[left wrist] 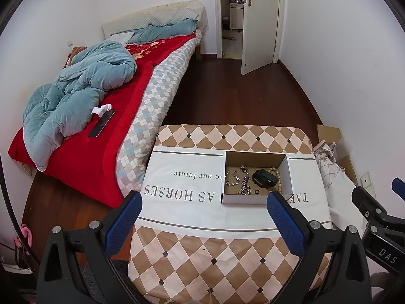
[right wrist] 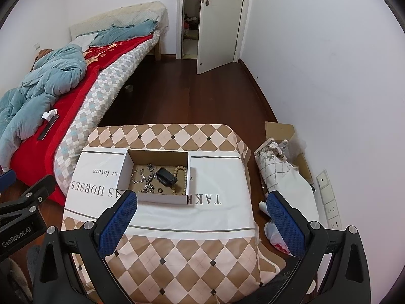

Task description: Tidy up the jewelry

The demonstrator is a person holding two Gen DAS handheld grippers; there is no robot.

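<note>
Left gripper [left wrist: 203, 204] and right gripper [right wrist: 201, 204]: jaws spread wide, nothing held, hovering short of the cardboard box [left wrist: 253, 199]. In the box: silver chains [left wrist: 239, 179] loosely heaped, black clip-like piece [left wrist: 264, 178], bead bracelet [left wrist: 277, 176], small ring [left wrist: 257, 192]. All pieces lie boxed; fits gathered-in or awaiting sorting. Cloth-covered table [left wrist: 202, 261] otherwise carries no jewelry.

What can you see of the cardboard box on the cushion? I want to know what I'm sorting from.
The cardboard box is a shallow open tray, white outside and brown inside, with no lid. It sits flat on the white printed band of the checked cushion. Inside lie tangled silver chains, a black pouch-like item and a string of pale beads. Neither gripper touches it.
</note>
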